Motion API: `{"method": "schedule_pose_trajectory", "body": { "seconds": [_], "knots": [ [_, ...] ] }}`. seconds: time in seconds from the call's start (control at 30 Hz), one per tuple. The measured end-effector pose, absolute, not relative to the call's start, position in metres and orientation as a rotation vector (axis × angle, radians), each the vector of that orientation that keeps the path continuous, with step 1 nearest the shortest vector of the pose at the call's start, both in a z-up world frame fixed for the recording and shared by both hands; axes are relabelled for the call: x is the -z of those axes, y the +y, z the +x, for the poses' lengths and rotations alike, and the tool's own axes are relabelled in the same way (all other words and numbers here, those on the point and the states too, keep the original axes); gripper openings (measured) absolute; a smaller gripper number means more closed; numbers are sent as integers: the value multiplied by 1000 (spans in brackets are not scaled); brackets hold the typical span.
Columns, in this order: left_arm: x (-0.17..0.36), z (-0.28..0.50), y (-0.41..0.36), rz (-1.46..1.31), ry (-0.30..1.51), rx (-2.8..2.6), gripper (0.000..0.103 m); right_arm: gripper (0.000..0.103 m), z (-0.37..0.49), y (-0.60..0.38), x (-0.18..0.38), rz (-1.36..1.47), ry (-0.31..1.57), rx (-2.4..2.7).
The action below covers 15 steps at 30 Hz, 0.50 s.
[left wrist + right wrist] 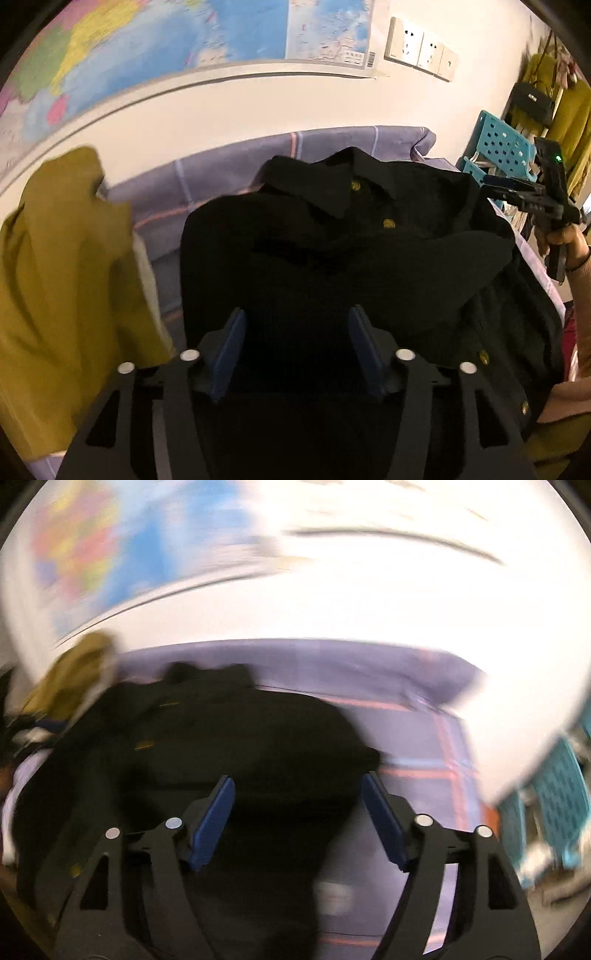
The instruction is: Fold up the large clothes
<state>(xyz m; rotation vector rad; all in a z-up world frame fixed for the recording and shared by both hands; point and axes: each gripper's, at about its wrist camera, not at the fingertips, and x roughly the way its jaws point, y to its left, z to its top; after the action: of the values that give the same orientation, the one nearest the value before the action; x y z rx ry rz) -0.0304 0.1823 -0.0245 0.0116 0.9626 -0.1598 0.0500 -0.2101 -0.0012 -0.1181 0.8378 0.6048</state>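
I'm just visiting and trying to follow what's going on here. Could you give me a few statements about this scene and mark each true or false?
1. The black shirt has gold buttons. True.
2. The left gripper is clamped on the shirt. False: its blue pads stand apart, nothing pinched.
3. A map hangs on the wall. True.
4. The garment at the left is red. False: the mustard garment is yellow-green.
5. The right gripper is open. True.

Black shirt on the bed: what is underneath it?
The black shirt lies on a purple checked sheet, visible around its far and left edges. Whatever sits directly beneath the shirt's middle is covered.
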Motion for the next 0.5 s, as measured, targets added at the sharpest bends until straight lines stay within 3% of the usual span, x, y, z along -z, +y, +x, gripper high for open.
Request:
{"method": "schedule_pose_trajectory", "body": {
  "seconds": [0.1,0.17,0.23,0.27,0.4,0.5],
  "knots": [
    [37,-13,174,29,994,141,62,73,61,-229,23,-14,920,-600],
    [46,-3,173,40,1026,121,62,63,57,-220,32,-25,934,-654],
    [55,4,173,30,1047,118,58,14,56,-210,36,-59,942,-690],
    [57,6,174,23,1046,120,52,8,60,-211,35,-40,942,-703],
    [51,-4,177,15,976,126,40,4,85,-266,26,327,861,-638],
    [49,-12,177,23,956,134,38,6,92,-270,42,341,928,-611]
  ]
}}
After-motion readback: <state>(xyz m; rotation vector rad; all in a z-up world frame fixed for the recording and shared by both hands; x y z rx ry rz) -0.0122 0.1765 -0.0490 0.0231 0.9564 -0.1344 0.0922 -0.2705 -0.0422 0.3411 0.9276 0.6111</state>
